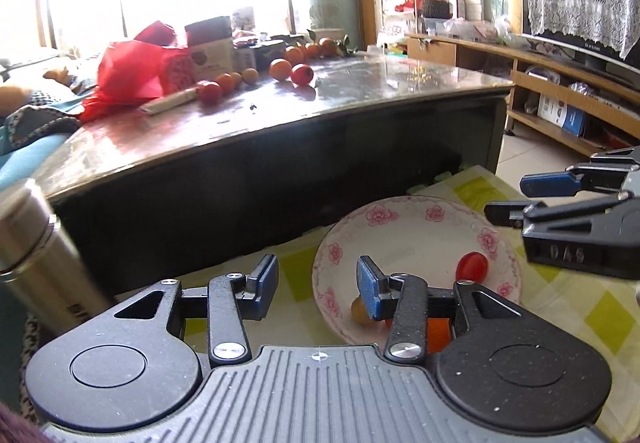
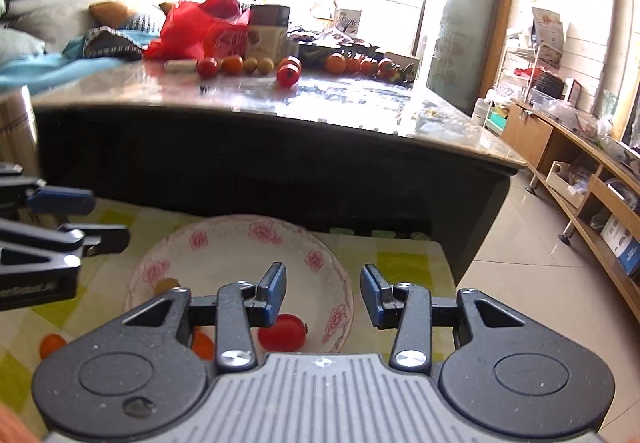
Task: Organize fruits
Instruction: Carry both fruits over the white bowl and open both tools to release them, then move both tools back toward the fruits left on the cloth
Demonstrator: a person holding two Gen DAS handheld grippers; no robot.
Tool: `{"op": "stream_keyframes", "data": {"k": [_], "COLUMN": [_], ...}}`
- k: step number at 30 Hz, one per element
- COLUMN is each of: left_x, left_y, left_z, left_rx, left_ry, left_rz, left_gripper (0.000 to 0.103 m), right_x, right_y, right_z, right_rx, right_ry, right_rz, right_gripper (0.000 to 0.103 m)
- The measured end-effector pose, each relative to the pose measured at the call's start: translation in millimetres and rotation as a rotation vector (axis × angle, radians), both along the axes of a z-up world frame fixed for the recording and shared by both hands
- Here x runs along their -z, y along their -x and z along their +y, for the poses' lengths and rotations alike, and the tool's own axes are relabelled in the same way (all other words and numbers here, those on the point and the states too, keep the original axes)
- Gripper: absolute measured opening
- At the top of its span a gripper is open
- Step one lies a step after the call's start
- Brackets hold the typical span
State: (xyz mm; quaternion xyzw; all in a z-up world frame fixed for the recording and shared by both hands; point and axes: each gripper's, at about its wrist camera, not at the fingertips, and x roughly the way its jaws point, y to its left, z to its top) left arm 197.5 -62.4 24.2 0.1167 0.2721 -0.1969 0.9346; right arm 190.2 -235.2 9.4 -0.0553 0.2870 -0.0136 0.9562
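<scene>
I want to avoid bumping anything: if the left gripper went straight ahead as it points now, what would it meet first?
Probably the dark side of the coffee table. The open left gripper points past the floral plate's left rim, though depth is unclear.

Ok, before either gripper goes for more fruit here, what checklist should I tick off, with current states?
1. Left gripper open, empty: ok.
2. Right gripper open, empty: ok.
3. White bowl with pink flowers upright on the yellow-checked cloth: ok.
4. Small red tomato and small yellow fruit inside bowl: ok.
5. Small orange fruit on cloth outside bowl: not ok.
6. Orange piece behind left gripper, inside bowl: cannot tell.
</scene>
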Motion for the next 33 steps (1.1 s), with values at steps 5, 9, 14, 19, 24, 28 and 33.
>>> {"op": "stream_keyframes", "data": {"k": [5,9,14,19,24,28,33], "left_x": [-11,-15,-9,-1,3,12,19], "left_y": [26,45,68,81,80,76,73], "left_z": [14,20,29,43,59,70,74], "left_rx": [0.006,0.021,0.045,0.033,-0.002,-0.023,-0.007], "left_ry": [0.015,0.017,0.007,0.009,0.024,0.038,0.035], "left_rz": [-0.008,-0.001,0.038,0.074,0.098,0.129,0.144], "left_gripper": [0.054,0.057,0.057,0.058,0.059,0.059,0.059], "right_x": [-10,-12,-8,8,29,44,59], "right_y": [20,39,67,87,92,82,69], "right_z": [2,15,31,55,85,98,102], "right_rx": [-0.001,-0.028,-0.071,-0.150,-0.263,-0.317,-0.334], "right_ry": [-0.028,-0.011,-0.008,-0.023,0.022,0.050,0.062], "right_rz": [0.008,0.022,0.049,0.123,0.170,0.188,0.187], "right_gripper": [0.046,0.046,0.046,0.047,0.052,0.053,0.054]}}
